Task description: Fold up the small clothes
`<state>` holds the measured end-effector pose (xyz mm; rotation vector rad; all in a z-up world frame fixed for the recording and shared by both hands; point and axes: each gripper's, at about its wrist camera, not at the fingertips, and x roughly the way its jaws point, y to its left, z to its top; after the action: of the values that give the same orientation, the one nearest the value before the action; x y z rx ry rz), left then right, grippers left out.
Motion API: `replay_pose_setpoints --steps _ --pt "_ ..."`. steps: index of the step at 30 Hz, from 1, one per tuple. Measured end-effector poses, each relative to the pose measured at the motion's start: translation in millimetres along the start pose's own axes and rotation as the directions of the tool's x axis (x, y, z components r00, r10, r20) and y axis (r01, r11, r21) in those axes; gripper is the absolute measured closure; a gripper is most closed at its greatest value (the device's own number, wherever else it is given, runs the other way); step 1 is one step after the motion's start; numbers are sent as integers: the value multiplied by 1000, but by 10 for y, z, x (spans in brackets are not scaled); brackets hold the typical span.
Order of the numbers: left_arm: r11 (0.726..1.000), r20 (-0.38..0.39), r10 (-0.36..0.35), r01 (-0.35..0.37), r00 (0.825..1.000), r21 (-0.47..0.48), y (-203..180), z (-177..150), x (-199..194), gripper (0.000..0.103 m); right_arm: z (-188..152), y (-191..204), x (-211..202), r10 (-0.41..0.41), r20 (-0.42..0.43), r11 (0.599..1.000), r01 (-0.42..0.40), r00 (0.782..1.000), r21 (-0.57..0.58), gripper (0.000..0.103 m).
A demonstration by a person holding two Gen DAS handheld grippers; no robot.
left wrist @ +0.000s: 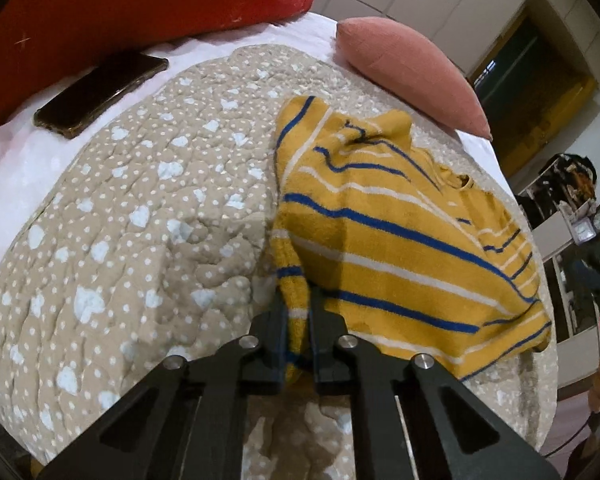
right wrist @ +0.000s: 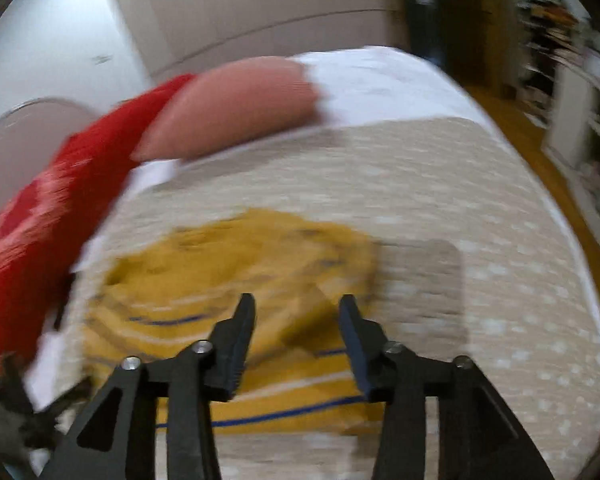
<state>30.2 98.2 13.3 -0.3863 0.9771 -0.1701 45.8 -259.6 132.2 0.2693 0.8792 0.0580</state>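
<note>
A small yellow shirt with blue and white stripes (left wrist: 400, 232) lies partly folded and rumpled on a beige dotted quilt (left wrist: 132, 216). My left gripper (left wrist: 298, 300) is shut on the shirt's near left corner, a strip of fabric pinched between its fingers and lifted slightly. In the blurred right wrist view the same shirt (right wrist: 236, 272) lies on the quilt (right wrist: 480, 260). My right gripper (right wrist: 296, 308) is open and empty, held just above the shirt's near edge.
A dark phone (left wrist: 100, 94) lies on the white sheet at the back left. A red pillow (left wrist: 132, 8) and a pink pillow (left wrist: 412, 72) rest at the head of the bed. The bed's right edge drops to a wooden floor (right wrist: 540, 168) with shelves (right wrist: 580, 80) beyond.
</note>
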Motion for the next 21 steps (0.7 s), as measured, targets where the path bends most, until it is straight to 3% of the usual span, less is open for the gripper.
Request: replay_pose_setpoints --steps 2,5,9,11,15,17,19,21 --pt "999 -4 -19 19 1000 -30 60 -25 -65 95 -14 452 166 91 -50 993 -94 995 -65 43" --pt "994 6 -51 51 999 -96 239 -84 -255 94 -107 1114 571 158 -140 975 -177 977 -136 41" --pt "990 45 -47 52 998 -131 445 -230 -568 87 -295 1883 1199 135 -268 959 -194 954 -208 39" --pt "992 75 -13 23 997 -128 519 -307 -718 81 -408 2163 1484 56 -291 956 -135 955 -259 36" --pt "989 111 15 1 994 -147 683 -411 -908 78 -604 2539 1737 -89 -219 935 6 972 -354 7" --pt "988 123 23 -4 992 -153 733 -436 -964 78 -732 2660 1856 -194 -185 903 102 963 -417 4" --pt "988 131 29 -9 991 -156 775 -458 -1000 78 -891 2772 1973 -299 -132 838 194 945 -510 5" --pt "987 125 32 -12 992 -161 801 -479 -1011 78 -929 2763 1937 -313 -96 823 219 945 -524 11"
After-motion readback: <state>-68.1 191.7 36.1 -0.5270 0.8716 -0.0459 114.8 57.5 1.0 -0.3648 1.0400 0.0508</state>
